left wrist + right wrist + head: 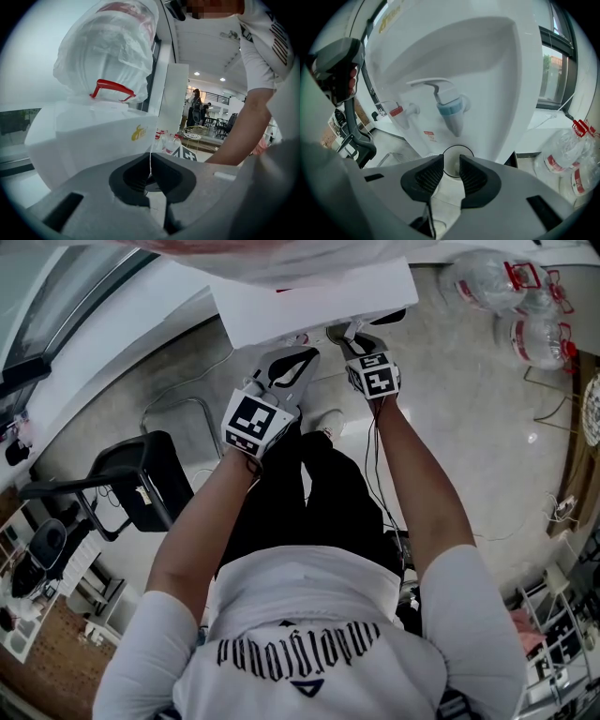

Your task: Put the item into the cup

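My right gripper [451, 171] is shut on a white paper cup [449, 191]. The cup's round open rim shows just past the jaw tips, right under the blue tap [451, 105] of a white water dispenser [497, 70]. My left gripper [150, 171] is shut on a thin white item [150, 159]; it is seen edge-on, like a thread or slip, and the rest of it is hidden. In the head view both grippers, left [298, 357] and right [356, 332], reach side by side to the dispenser [309, 296].
A red tap [397, 111] sits left of the blue one. A bagged water bottle [112, 47] with a red handle stands on the dispenser. Spare bottles [497, 287] lie on the floor at the right. A black chair [141, 474] stands at the left.
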A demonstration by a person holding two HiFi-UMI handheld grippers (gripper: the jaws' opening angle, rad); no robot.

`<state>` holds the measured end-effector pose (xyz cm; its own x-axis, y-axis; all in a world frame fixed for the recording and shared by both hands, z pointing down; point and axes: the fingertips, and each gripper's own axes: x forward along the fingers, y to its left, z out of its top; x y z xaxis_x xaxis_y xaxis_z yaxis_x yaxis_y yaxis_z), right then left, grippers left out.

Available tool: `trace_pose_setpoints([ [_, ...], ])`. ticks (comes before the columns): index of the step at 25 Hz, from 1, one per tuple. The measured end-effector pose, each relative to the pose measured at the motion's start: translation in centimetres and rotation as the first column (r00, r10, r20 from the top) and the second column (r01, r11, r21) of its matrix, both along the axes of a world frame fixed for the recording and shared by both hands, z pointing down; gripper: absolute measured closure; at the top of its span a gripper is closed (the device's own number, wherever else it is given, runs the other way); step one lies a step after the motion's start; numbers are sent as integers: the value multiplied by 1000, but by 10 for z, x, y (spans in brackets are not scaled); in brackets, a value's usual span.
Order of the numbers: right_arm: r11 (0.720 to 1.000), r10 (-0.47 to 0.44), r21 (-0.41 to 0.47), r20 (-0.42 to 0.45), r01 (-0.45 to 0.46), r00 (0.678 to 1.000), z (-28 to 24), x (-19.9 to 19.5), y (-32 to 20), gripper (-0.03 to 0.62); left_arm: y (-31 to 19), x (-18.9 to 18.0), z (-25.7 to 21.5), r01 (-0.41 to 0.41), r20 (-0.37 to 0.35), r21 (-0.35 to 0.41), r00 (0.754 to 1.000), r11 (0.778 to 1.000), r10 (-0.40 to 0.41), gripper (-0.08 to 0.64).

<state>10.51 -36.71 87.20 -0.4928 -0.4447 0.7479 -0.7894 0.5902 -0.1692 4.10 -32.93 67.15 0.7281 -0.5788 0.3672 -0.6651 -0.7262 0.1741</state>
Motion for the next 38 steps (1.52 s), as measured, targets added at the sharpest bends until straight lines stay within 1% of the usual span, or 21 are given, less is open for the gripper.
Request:
trace_pose_setpoints([
  [5,1000,4,7,4,-4,1000,-15,6,12,506,4,2,-11,5,-13,-2,1000,1000,-5,543],
  [8,999,11,29,20,-12,1000,-39,11,17,508,9,3,-21,-3,-24,-1,1000,1000,3,543],
  [10,999,0,50,28,-1,1000,-60,10,23,508,15,-1,-27,7,-31,-15,999,1000,-7,543],
  [12,997,-17,76,41,14,999,-86,7,31,516,21,-8,-36,25,-31,-22,999,999,-26,543],
  [15,990,-45,133,48,38,998,-133,11,41,539,29,-11,-58,45,-41,-13,998,999,-46,543],
  [19,976,-63,212,68,47,996,-205,16,52,555,37,-15,-105,39,-60,35,998,999,-37,543],
  [23,954,-97,295,111,61,989,-286,16,66,566,45,-25,-156,25,-48,98,999,995,-21,543],
  [26,934,-110,353,139,55,984,-347,20,78,568,50,-36,-194,17,-52,130,999,991,-11,543],
  [30,906,-128,421,154,52,980,-420,29,91,568,57,-45,-239,8,-48,174,999,985,1,544],
  [34,866,-155,498,173,49,973,-487,30,106,568,71,-55,-283,12,-80,188,997,982,4,545],
  [38,833,-188,550,192,53,963,-538,27,125,568,90,-51,-316,-8,-93,181,995,983,26,545],
])
